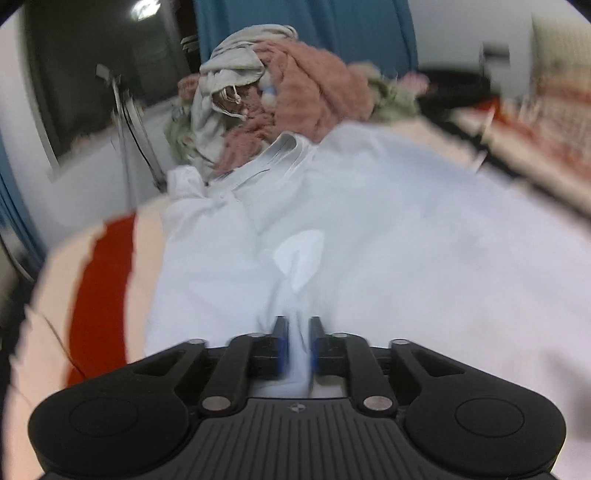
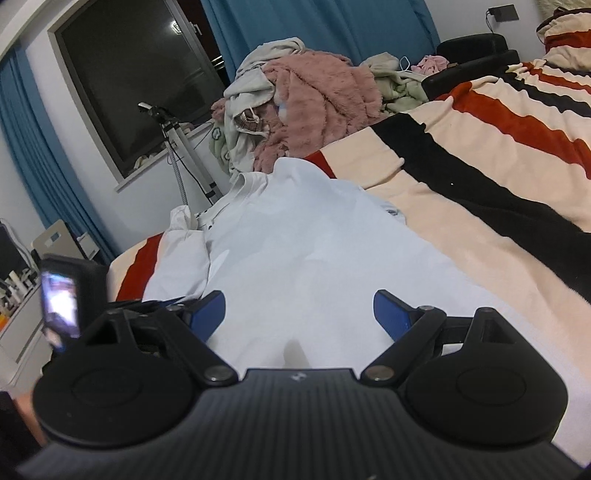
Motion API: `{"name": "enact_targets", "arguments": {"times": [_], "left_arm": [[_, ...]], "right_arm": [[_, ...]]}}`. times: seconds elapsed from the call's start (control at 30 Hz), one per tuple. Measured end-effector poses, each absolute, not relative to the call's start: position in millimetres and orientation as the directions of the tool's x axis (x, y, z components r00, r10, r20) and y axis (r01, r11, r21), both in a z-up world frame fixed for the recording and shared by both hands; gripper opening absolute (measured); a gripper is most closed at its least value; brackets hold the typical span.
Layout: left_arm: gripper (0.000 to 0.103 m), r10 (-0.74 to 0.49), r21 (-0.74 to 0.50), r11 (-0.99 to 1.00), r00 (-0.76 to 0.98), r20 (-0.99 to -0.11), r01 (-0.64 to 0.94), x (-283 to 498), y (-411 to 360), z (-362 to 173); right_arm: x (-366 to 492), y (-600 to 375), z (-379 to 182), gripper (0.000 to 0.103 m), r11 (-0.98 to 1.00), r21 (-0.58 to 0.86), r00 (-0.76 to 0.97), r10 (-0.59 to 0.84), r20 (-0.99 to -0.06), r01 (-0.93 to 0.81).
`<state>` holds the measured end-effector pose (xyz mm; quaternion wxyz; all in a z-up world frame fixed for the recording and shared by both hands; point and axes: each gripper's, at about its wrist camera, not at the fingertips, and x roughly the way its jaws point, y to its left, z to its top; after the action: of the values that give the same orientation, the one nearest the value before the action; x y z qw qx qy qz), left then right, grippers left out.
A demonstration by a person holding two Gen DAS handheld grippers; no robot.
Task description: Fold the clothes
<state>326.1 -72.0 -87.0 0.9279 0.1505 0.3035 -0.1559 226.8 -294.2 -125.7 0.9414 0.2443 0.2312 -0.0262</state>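
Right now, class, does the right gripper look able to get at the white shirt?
Probably yes: the right gripper is open just over the shirt, with nothing between them. The left gripper already pinches its fabric.

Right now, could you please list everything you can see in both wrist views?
white shirt: one, white, spread on the bed, collar toward the pile
striped blanket: one, cream with red and black stripes, covering the bed
clothes pile: one heap, pink, grey and pale green, beyond the shirt
curtains: blue, behind the pile
window: one, dark, on the wall at left
stand: one, grey, by the window
left gripper: fingers shut on shirt fabric
right gripper: fingers open over the shirt
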Motion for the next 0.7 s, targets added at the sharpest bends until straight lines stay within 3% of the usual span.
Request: {"name": "enact_targets", "arguments": {"times": [0.03,0.1,0.2,0.3,0.47,0.6,0.7], "left_arm": [[0.039,-0.241,0.115,0.916,0.758,-0.606,0.384,321.3,-60.6,-80.0],[0.044,-0.302,0.0,0.929,0.758,-0.578,0.37,310.0,-36.0,-67.6],[0.045,-0.364,-0.184,0.931,0.774,-0.518,0.315,304.3,6.9,-50.8],[0.046,-0.346,-0.333,0.923,0.799,-0.492,0.195,326.5,49.1,-52.2],[0.043,-0.331,-0.453,0.889,0.769,-0.547,0.06,377.2,78.4,-78.4],[0.008,-0.317,-0.449,0.893,0.764,-0.562,0.041,406.3,76.4,-90.5],[0.004,-0.294,-0.41,0.911,0.783,-0.548,0.055,417.0,79.8,-83.6]], "right_arm": [[226.9,-294.2,-125.4,0.088,0.88,0.448,0.892,0.065,-0.447,0.16],[227.3,-294.4,-125.0,0.088,0.88,0.448,0.894,0.066,-0.444,0.158],[229.2,-294.6,-127.0,0.088,0.88,0.447,0.891,0.065,-0.45,0.161],[232.2,-293.8,-130.6,0.088,0.879,0.448,0.885,0.072,-0.46,0.162],[236.5,-291.6,-136.2,0.088,0.885,0.437,0.876,0.078,-0.475,0.158],[240.0,-287.6,-142.4,0.088,0.897,0.413,0.873,0.073,-0.483,0.153],[244.1,-283.4,-148.5,0.088,0.908,0.386,0.862,0.061,-0.503,0.161]]}}
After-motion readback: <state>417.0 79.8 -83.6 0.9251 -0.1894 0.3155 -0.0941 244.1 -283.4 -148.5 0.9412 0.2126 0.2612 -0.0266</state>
